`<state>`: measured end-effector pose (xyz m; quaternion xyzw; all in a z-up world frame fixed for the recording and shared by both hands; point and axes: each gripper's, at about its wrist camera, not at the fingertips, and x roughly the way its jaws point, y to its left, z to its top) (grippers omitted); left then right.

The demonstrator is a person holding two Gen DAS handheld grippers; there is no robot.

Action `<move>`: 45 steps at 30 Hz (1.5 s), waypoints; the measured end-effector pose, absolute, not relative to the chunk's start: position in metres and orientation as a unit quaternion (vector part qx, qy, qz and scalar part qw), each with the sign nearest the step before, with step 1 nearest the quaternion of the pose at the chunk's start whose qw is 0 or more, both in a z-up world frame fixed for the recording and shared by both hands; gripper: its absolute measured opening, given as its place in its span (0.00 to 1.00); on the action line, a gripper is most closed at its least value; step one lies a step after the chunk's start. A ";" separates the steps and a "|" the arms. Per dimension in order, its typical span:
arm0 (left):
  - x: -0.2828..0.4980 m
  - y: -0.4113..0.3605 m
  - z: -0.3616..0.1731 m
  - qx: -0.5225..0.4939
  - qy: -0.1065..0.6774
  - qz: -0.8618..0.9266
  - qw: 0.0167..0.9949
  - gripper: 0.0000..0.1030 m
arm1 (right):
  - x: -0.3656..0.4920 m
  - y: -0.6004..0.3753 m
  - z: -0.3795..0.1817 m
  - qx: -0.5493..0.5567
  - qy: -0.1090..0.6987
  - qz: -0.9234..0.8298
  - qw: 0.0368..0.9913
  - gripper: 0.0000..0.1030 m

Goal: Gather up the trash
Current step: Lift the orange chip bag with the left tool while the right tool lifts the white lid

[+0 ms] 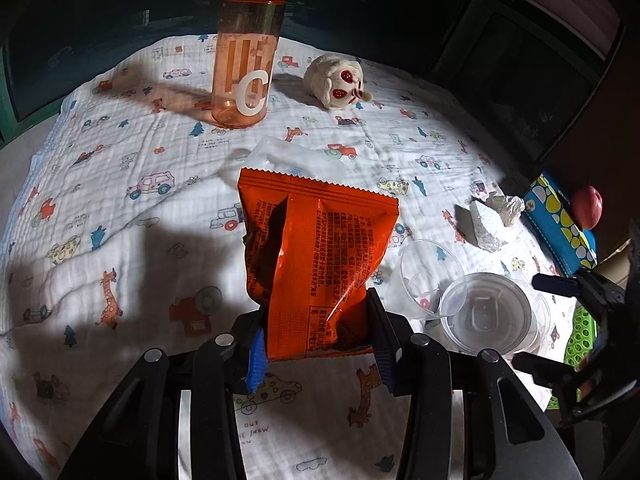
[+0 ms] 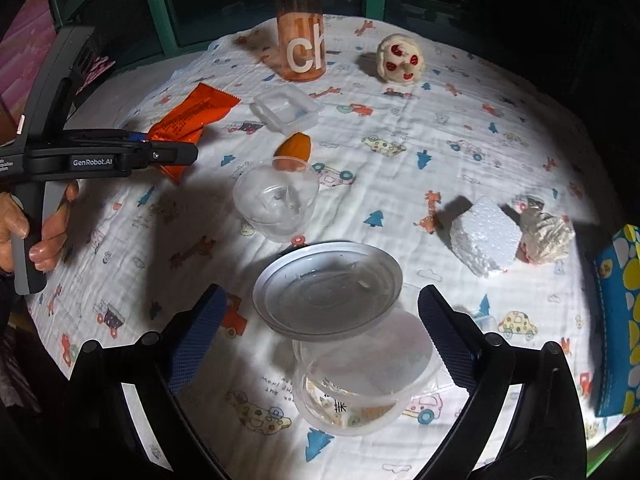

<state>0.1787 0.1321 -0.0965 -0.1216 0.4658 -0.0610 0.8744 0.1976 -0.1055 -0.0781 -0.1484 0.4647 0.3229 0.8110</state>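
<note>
The left tool (image 1: 318, 346) is clenched on the bottom edge of the orange snack wrapper (image 1: 320, 256), which stands up between its blue pads above the printed cloth on the tabletop (image 1: 120, 216); the wrapper's back carries dense small print, too fine to read. To do this step well, I judge the grip should stay firm on that thin foil edge while the wrapper travels to wherever trash goes, perhaps the green basket (image 1: 580, 336) at the right edge, though its role is unclear. The right tool (image 2: 320, 320) hangs released, jaws wide, over a clear lidded tub (image 2: 352, 392) whose lid (image 2: 328, 288) sits askew. Beyond lie a clear cup (image 2: 276, 204), a foam block (image 2: 484, 236) touching a crumpled wad (image 2: 546, 236), and a clear tray (image 2: 286, 110). Farthest stand a pink bottle (image 2: 300, 40) lettered "ch" and a plush toy (image 2: 400, 60). The left tool's side reads "GenRobot.AI".
</note>
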 end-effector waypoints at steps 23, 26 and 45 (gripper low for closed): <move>0.173 0.131 -0.090 -0.127 0.462 -0.065 0.875 0.41 | 0.206 -0.083 -0.105 -0.218 0.478 0.297 0.797 0.91; 0.170 0.124 -0.082 -0.125 0.456 -0.074 0.878 0.41 | 0.199 -0.096 -0.089 -0.181 0.467 0.294 0.814 0.91; 0.153 -0.015 -0.036 -0.067 0.432 -0.201 0.877 0.41 | 0.119 -0.238 -0.032 -0.018 0.415 0.168 0.894 0.91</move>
